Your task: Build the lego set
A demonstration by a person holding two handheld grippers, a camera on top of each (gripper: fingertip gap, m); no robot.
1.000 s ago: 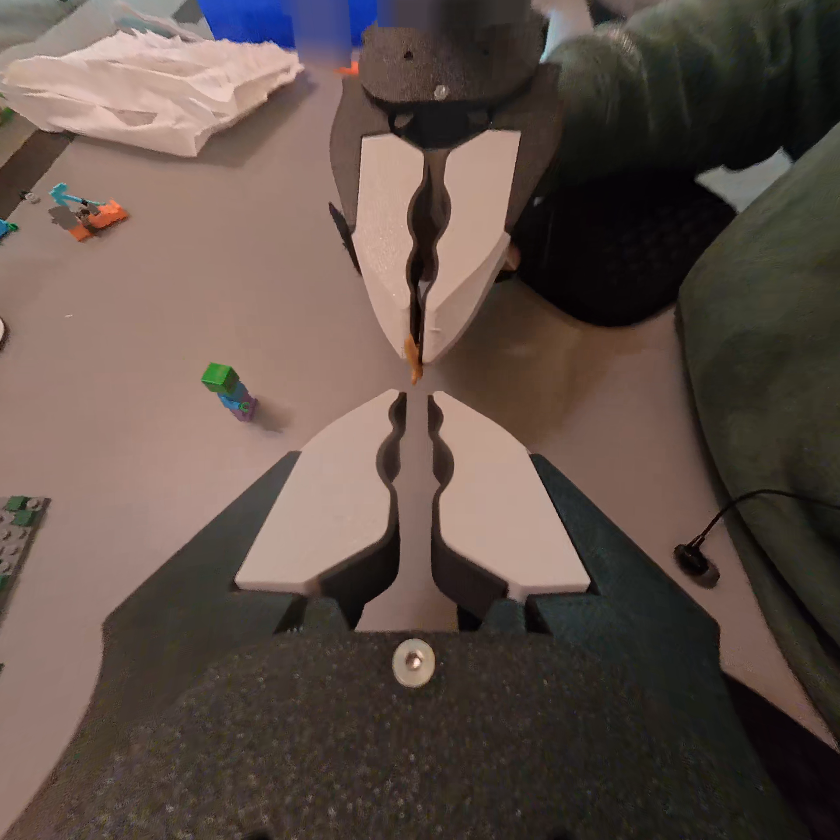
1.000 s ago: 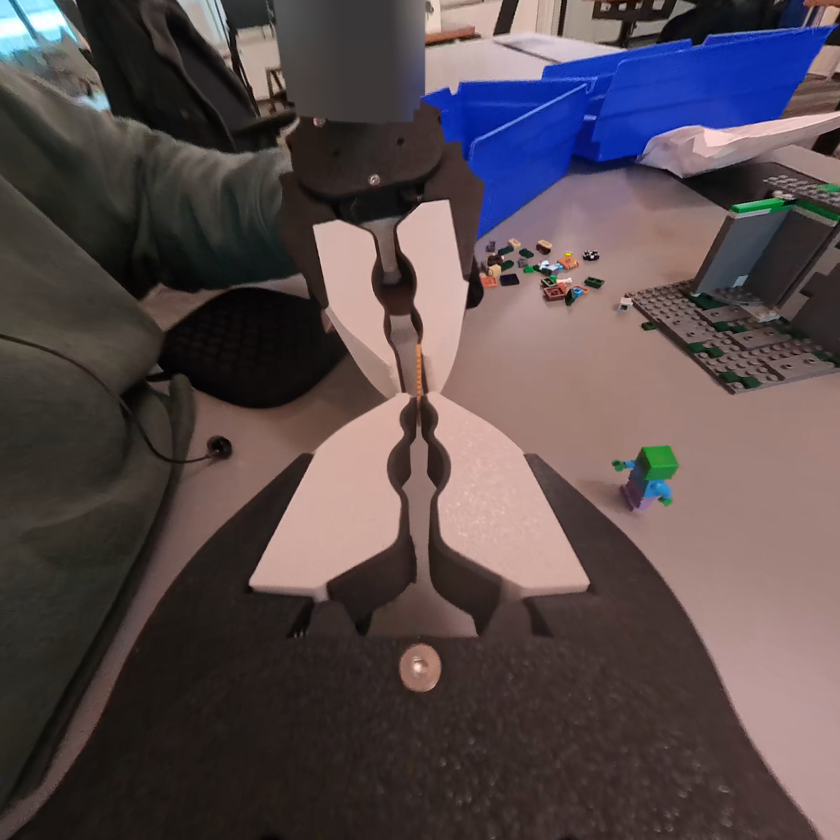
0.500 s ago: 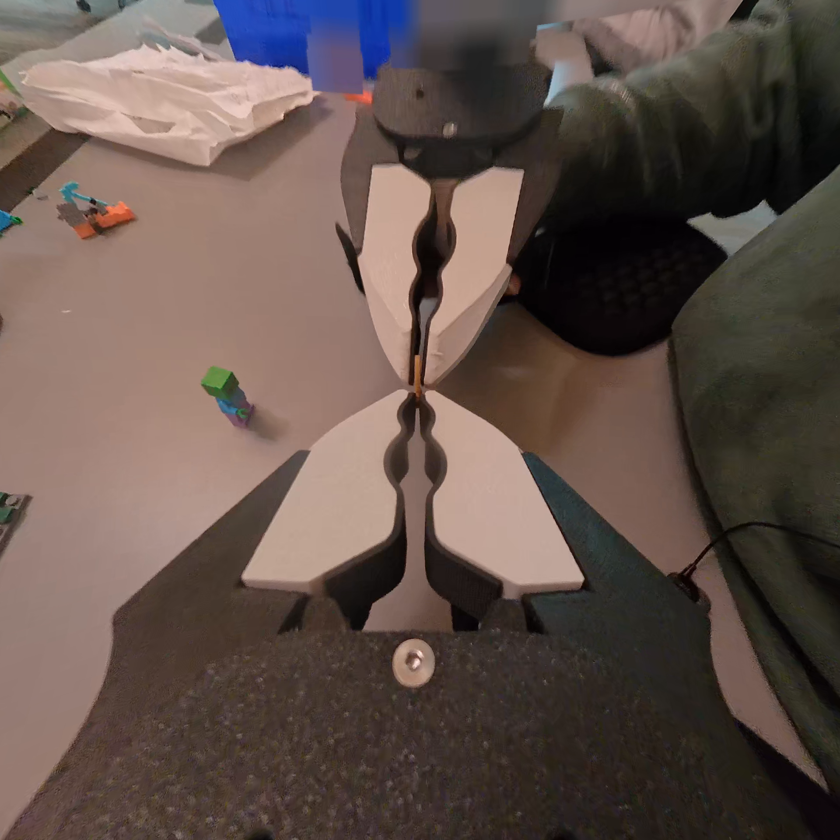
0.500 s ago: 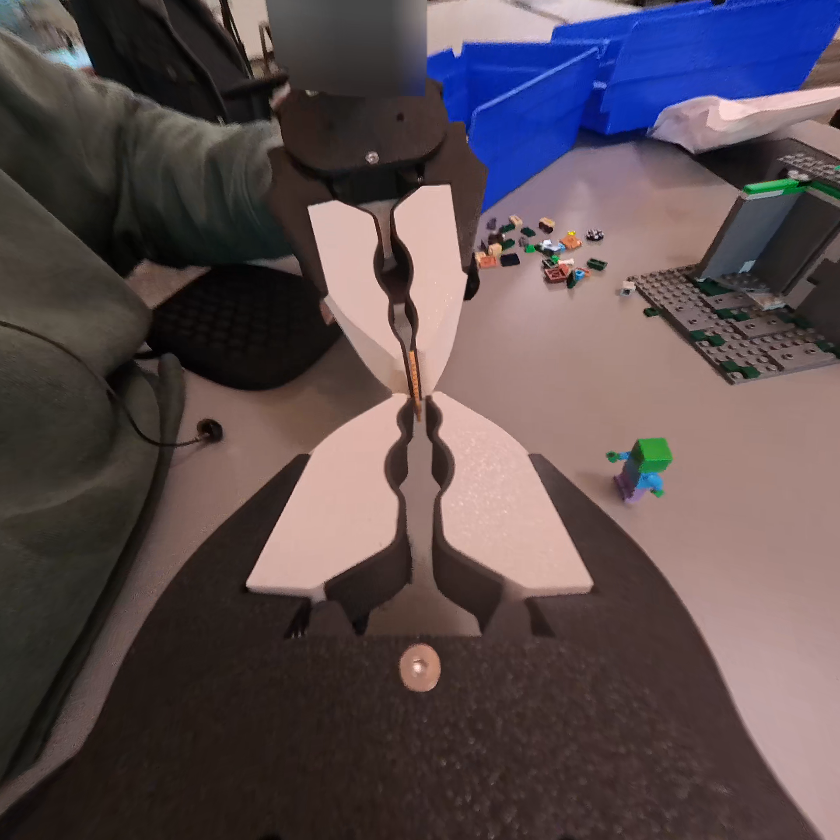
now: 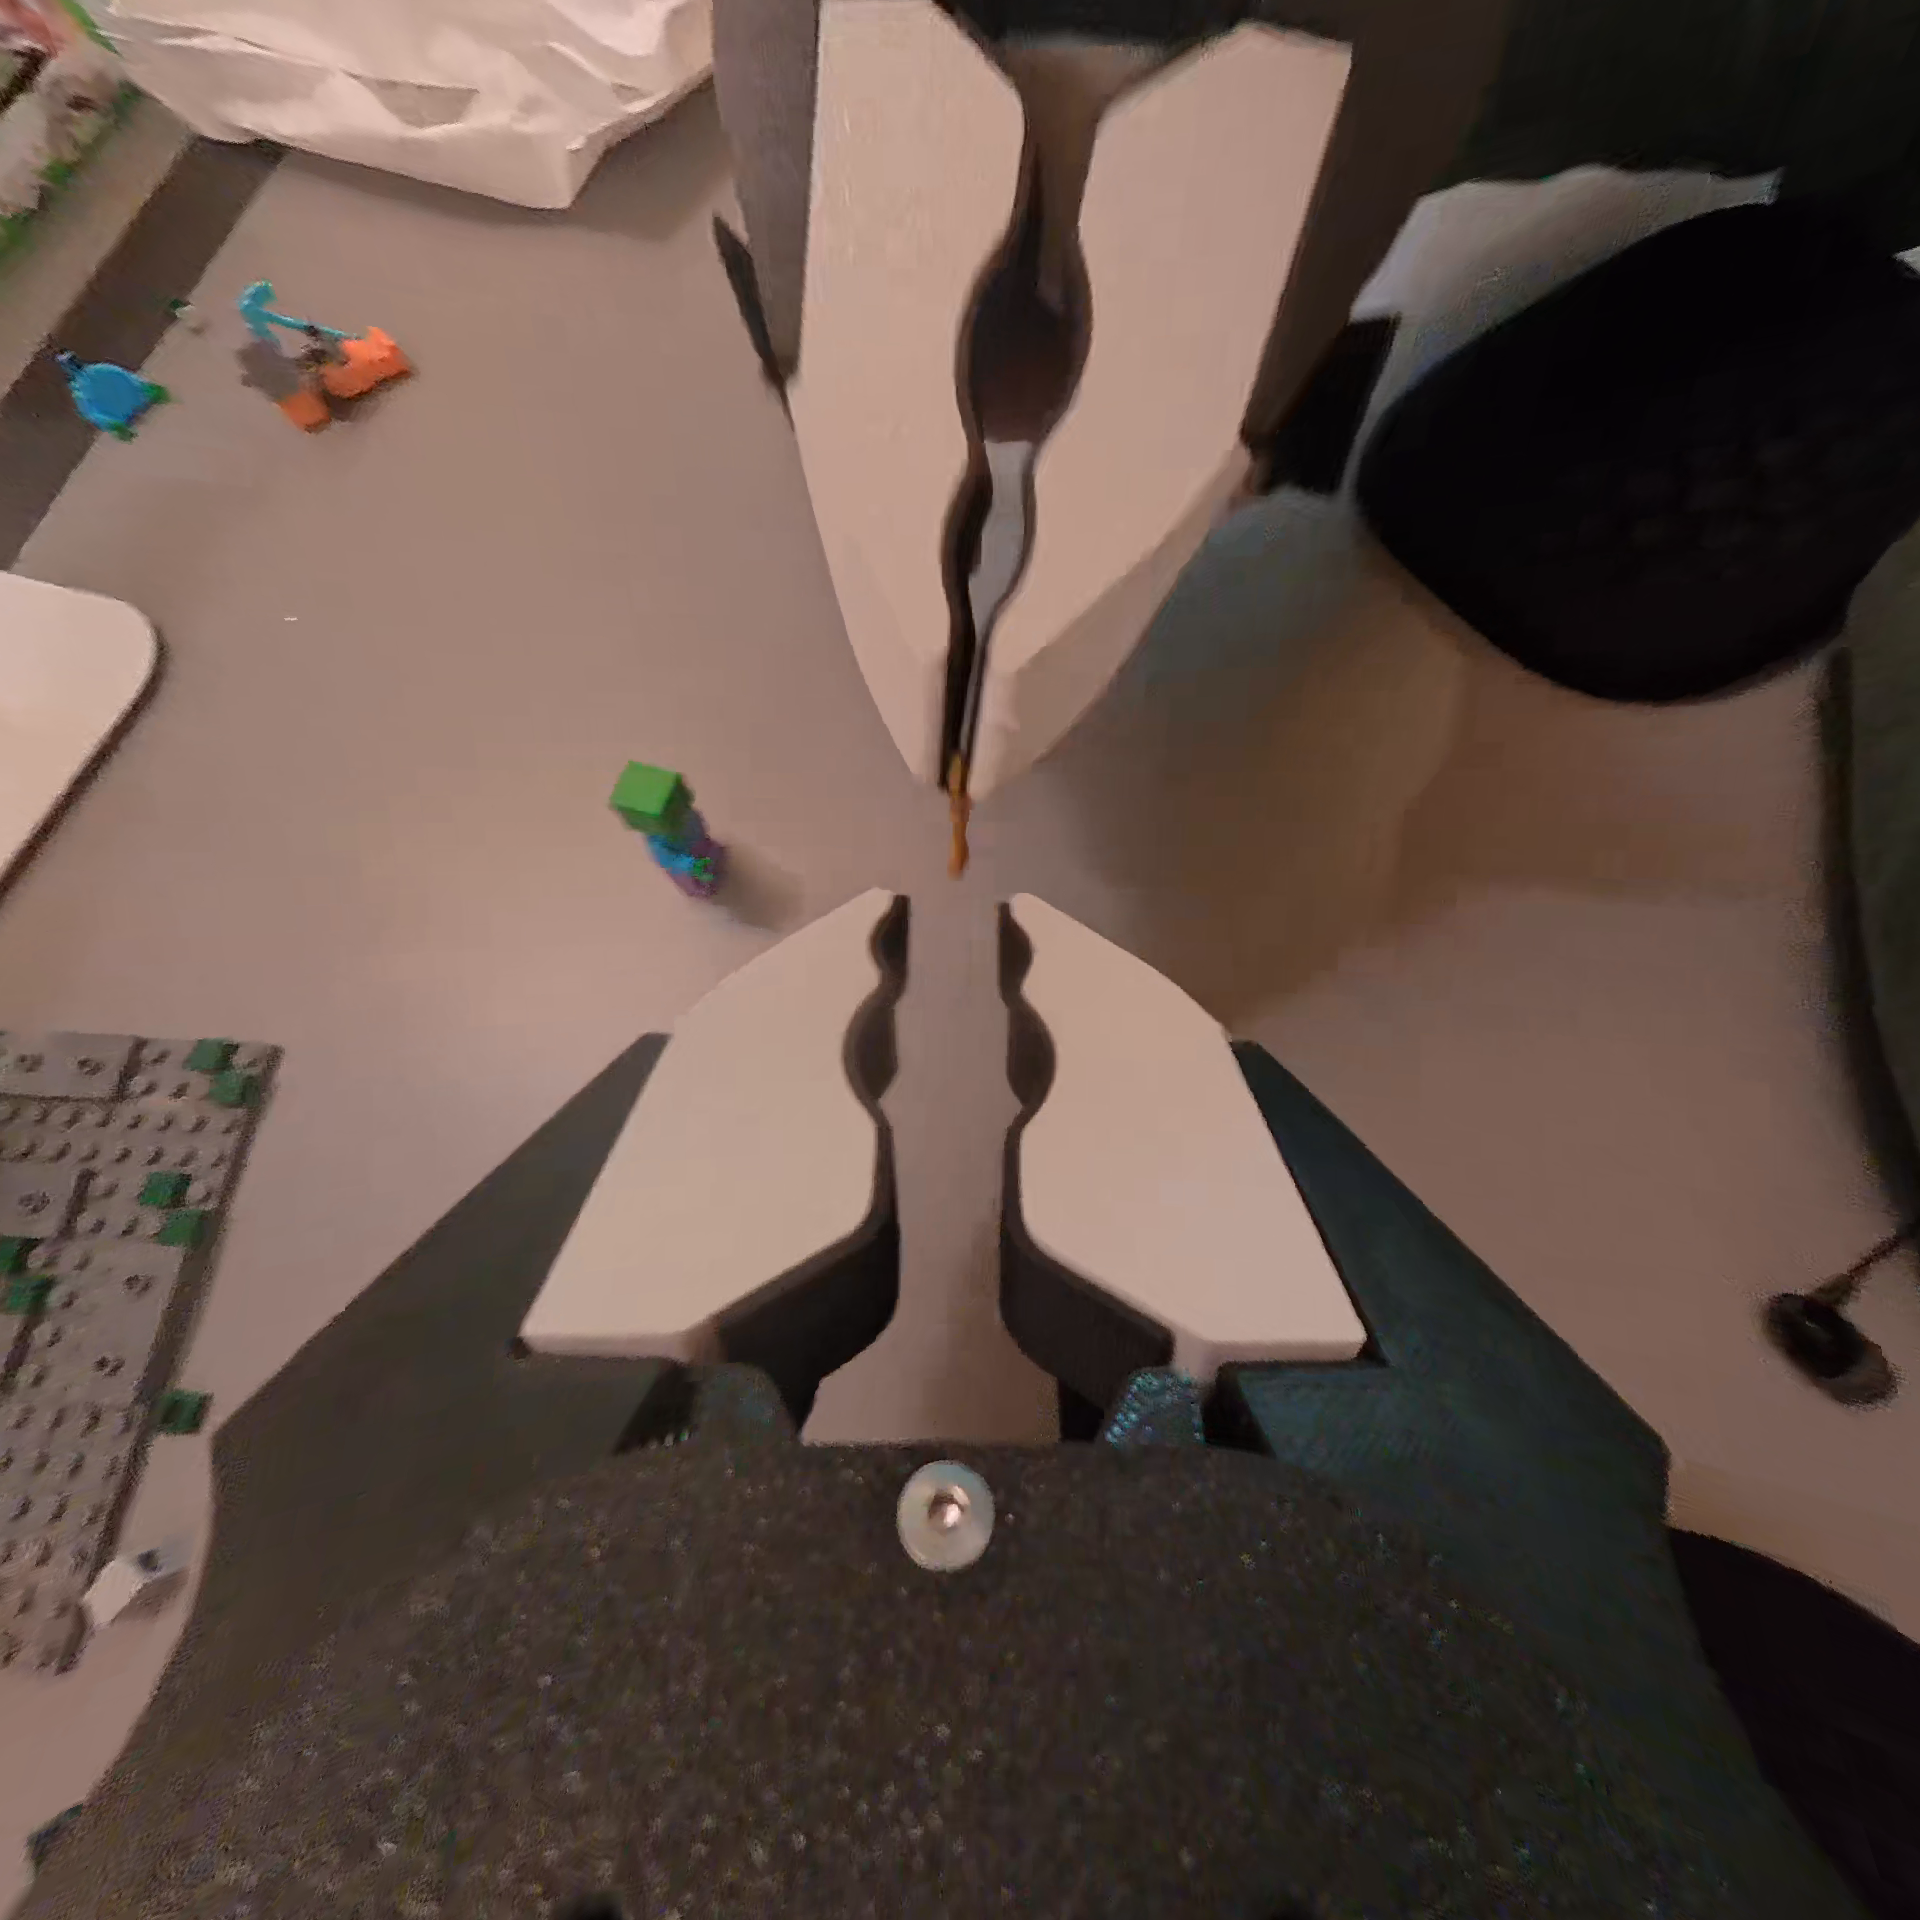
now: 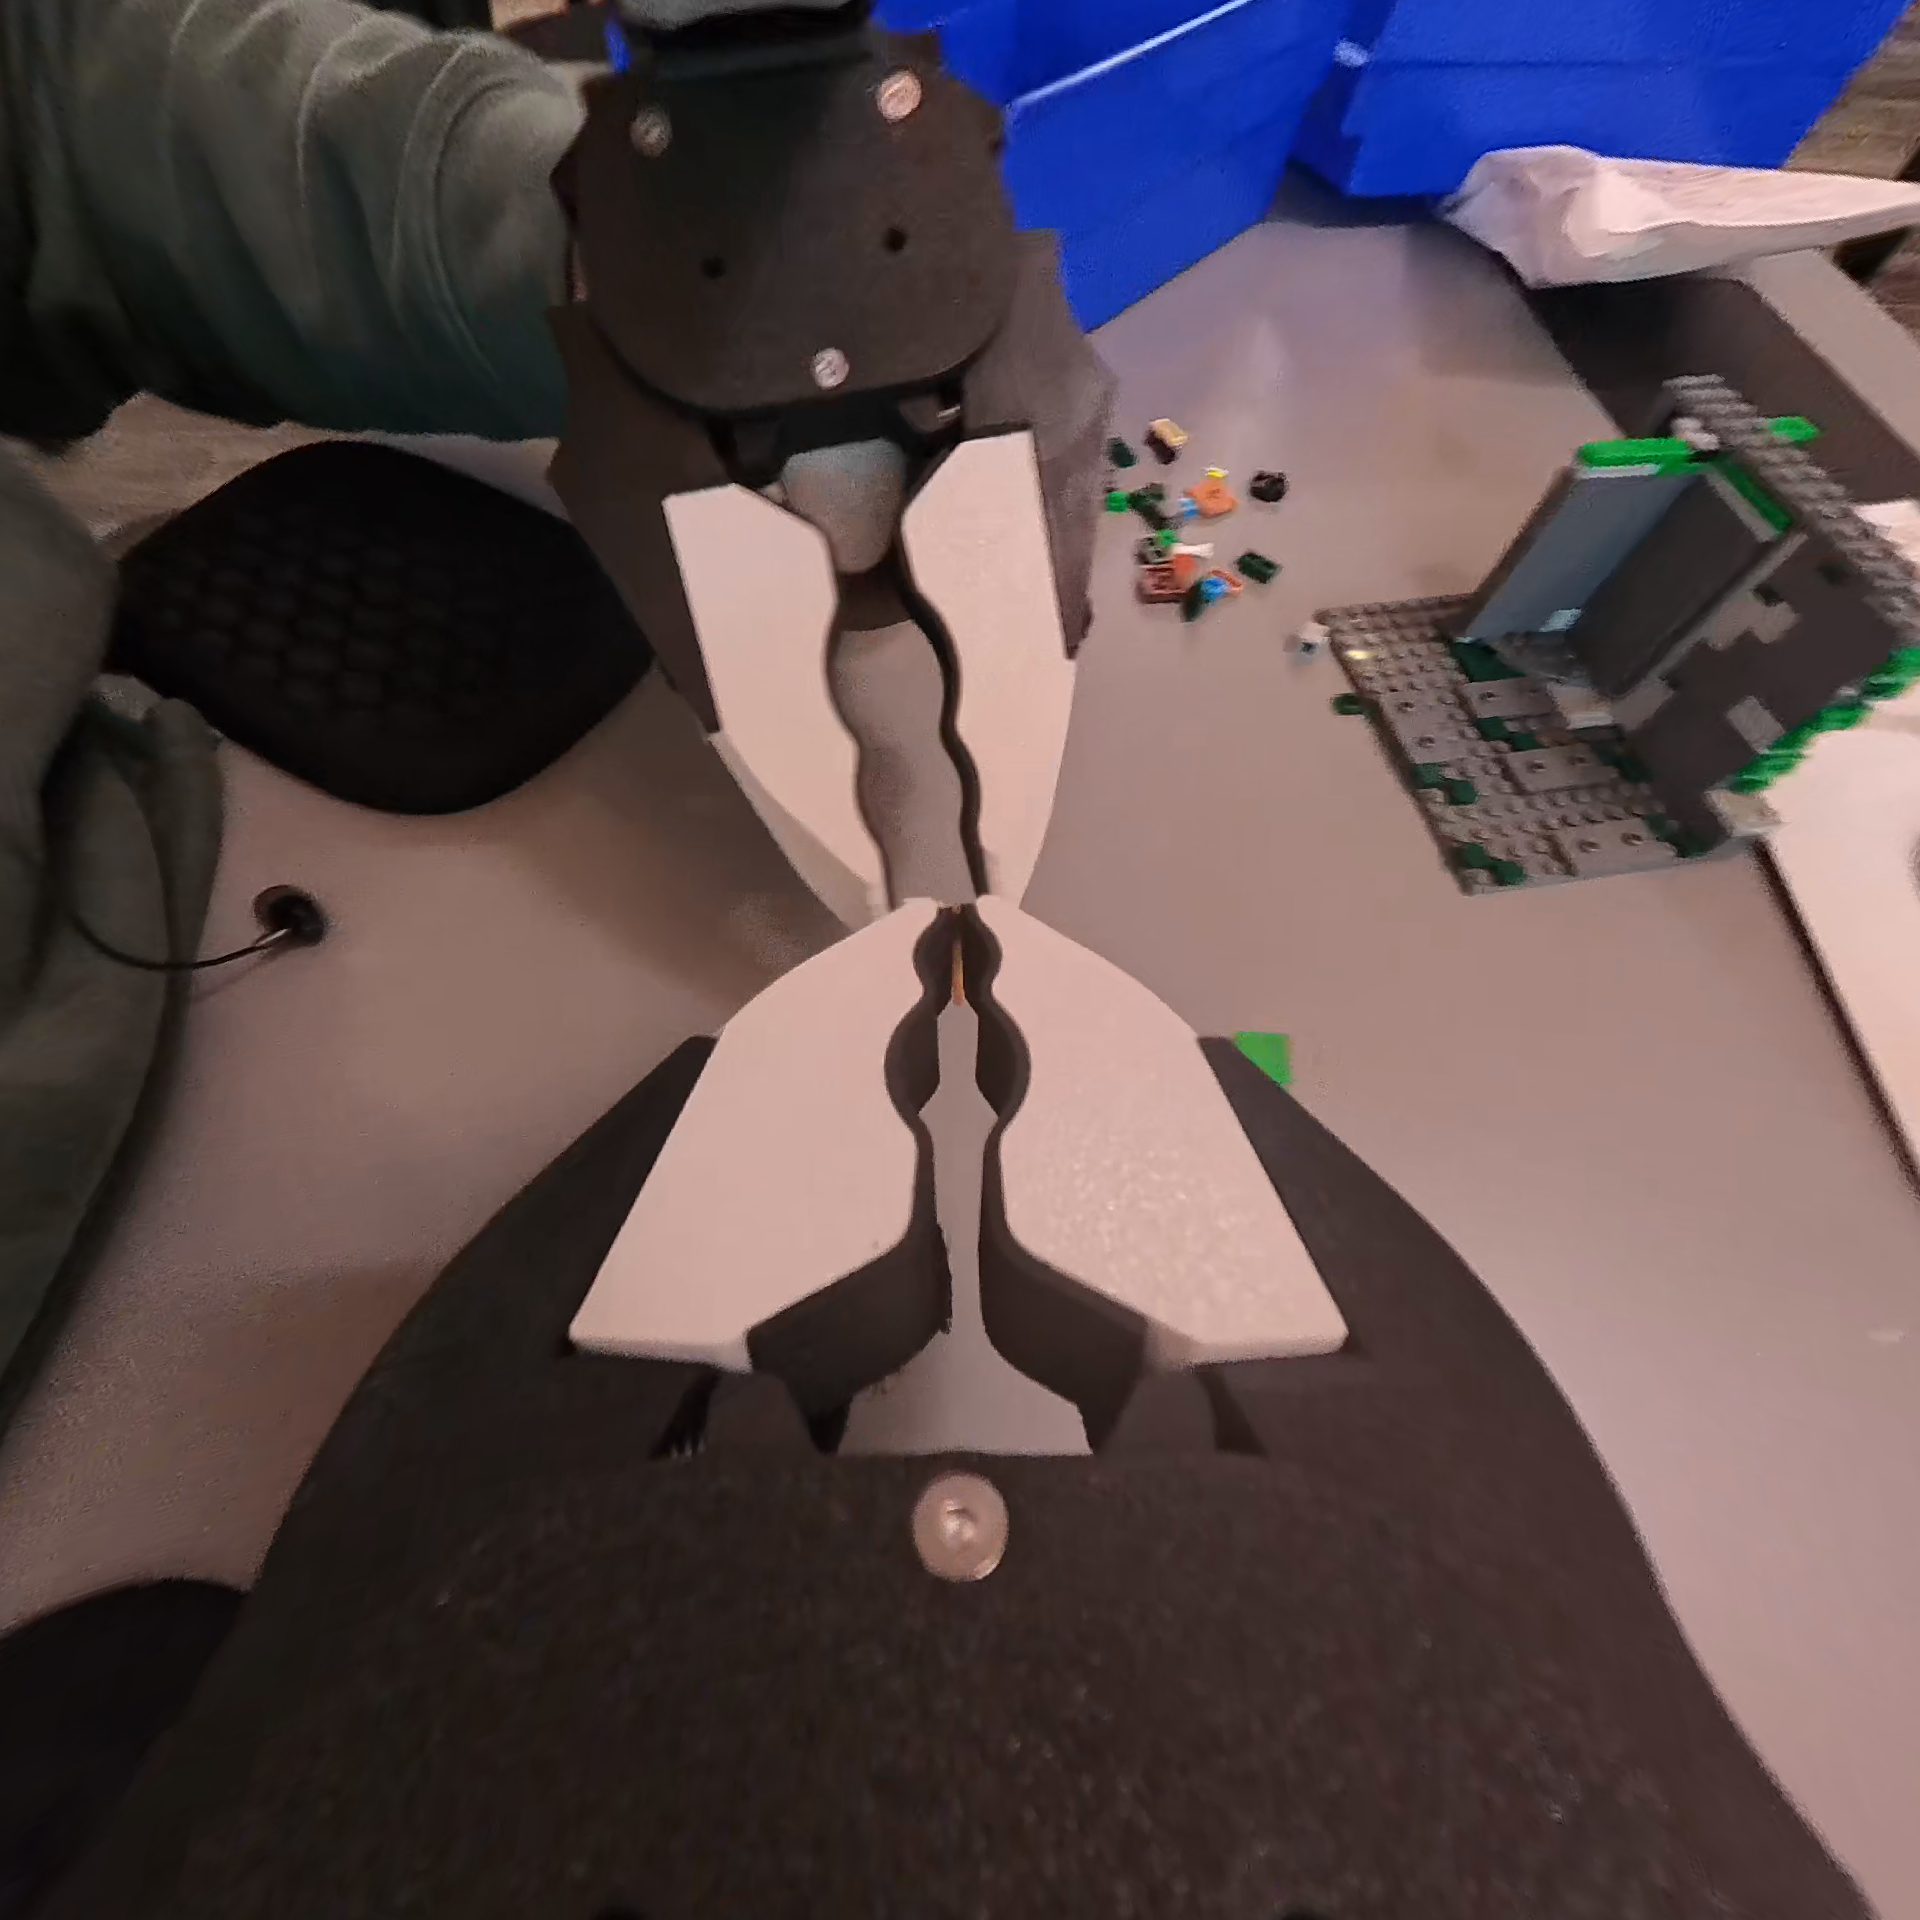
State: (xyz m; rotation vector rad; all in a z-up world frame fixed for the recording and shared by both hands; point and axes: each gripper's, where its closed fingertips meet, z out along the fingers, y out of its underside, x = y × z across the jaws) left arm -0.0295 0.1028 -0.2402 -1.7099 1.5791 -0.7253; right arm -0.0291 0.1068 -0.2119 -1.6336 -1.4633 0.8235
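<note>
My right gripper is shut on a thin tan lego piece, held upright between its tips. In the left wrist view the right gripper points toward me and the tan piece sticks out of its tips. My left gripper is open and empty, its tips just short of the piece and not touching it. It also shows in the right wrist view, tip to tip with the right one. A green-headed minifigure stands on the grey table to the left.
A grey baseplate with a partly built wall stands to the right, loose small pieces behind it. Blue bins and a white paper bag are at the back. A black mesh pad and a small orange build lie nearby. The tips of both grippers are at nearly the same place.
My left gripper closed toward the tan piece half a second ago and has now opened and drawn back a little. The right gripper still holds the piece. Both views have shifted.
</note>
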